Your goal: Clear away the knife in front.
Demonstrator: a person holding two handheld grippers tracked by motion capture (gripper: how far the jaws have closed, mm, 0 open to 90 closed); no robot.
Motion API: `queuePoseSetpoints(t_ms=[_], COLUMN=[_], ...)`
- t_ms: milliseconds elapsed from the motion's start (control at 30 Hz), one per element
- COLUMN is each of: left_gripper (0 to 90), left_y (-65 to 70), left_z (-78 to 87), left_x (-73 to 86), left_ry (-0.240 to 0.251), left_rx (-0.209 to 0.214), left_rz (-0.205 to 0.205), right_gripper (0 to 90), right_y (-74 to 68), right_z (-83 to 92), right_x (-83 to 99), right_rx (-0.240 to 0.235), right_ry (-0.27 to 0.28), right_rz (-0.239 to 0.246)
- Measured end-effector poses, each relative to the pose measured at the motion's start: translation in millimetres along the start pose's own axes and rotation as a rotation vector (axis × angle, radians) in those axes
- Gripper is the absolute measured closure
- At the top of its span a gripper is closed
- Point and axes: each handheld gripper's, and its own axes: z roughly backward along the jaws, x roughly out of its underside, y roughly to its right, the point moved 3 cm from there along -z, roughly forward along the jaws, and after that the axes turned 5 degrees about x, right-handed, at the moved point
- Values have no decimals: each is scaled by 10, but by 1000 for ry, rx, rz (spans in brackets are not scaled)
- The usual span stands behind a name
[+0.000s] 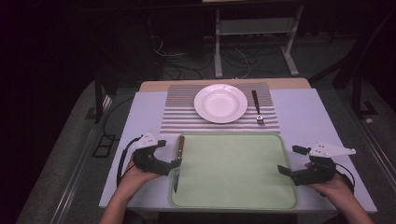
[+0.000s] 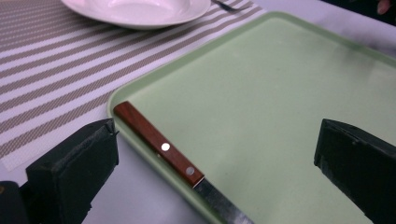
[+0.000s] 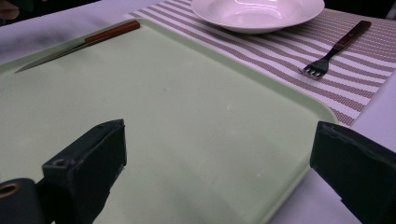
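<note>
**Knife on tray rim, both grippers wide**

Seen from above: knife [image 1: 178,163] lying along the left rim of the green tray [image 1: 233,196], wooden handle toward the placemat, blade toward the person. Left gripper [image 1: 175,164] just beside it at the tray's left edge, jaws spread, pinching nothing. From the left gripper view, handle [image 2: 159,143] lying between the spread jaws but clear of both pads, two rivets showing, blade running off the bottom edge.

Right gripper [image 1: 286,171] at the tray's right edge, well apart from the knife, jaws likewise spread and holding nothing. Seen along its jaws, bare tray surface between them, knife [image 3: 77,44] far across on the opposite rim.

Beyond the tray, on a striped placemat [image 1: 177,112]: white plate [image 1: 220,103] in the middle, fork [image 1: 257,108] just to its right, tines pointing toward the tray, apart from the plate. Tray touching or overlapping the mat's near edge. All on a pale table [image 1: 303,116], a hand behind each gripper at the near side.
</note>
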Motion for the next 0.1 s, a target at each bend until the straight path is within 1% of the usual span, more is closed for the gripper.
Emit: queuePoseSetpoints(t_ms=[100], left_gripper=[0], left_y=[-4], left_z=[-7], left_x=[-5], left_ry=[1], left_rx=[1], left_rz=[3], right_gripper=[39], right_y=[-2], right_z=[1], right_x=[1], right_rx=[-1], right_ry=[-1], right_rz=[1])
